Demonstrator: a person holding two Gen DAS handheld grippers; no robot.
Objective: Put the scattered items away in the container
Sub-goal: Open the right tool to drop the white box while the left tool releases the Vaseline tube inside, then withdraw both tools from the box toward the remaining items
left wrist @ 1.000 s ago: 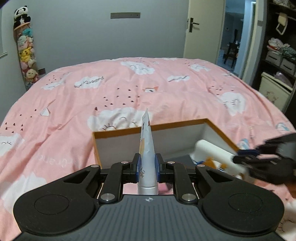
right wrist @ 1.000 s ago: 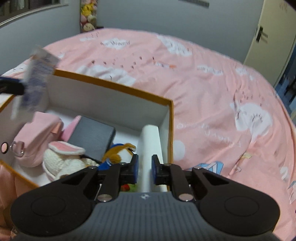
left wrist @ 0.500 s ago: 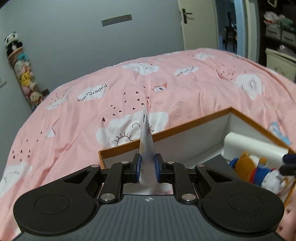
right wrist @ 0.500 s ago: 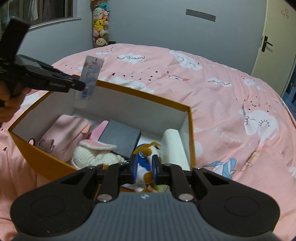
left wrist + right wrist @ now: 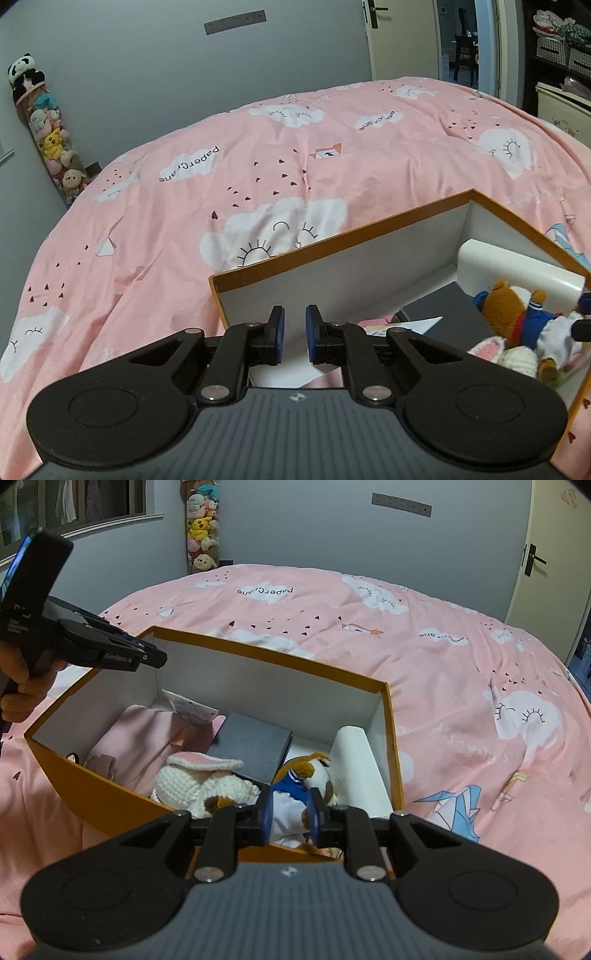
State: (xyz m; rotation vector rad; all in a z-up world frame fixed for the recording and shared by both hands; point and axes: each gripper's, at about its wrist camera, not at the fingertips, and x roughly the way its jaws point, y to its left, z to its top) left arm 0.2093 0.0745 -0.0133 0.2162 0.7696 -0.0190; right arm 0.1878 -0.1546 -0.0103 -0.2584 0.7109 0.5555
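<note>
My left gripper (image 5: 294, 334) is spread open w/ nothing between the pads, hanging just over the near-left corner of the orange box (image 5: 343, 236); my right gripper (image 5: 289, 821) is also parted and empty, over the near wall by the dog plush (image 5: 308, 775). The tube (image 5: 190, 709) lies inside the box at its far-left end, leaning on the pink cloth (image 5: 136, 734), next to the dark box (image 5: 255, 746); the crochet bunny (image 5: 199, 779) and white roll (image 5: 356, 764) are in there too. So I judge this drop is done and the step in hand is backing out: lift both grippers straight up before swinging away, so the fingers don't catch the thin rim and drag the box across the soft bedding; keep the jaws apart so nothing gets re-pinched. Then scan for leftovers – I see no loose items on the pink duvet (image 5: 461, 657) from either cam, tho its edges are cut off. Beyond the bed: grey wall, a hanging column of plush toys (image 5: 51, 140) in the corner, a door (image 5: 543, 561) to the right.
</note>
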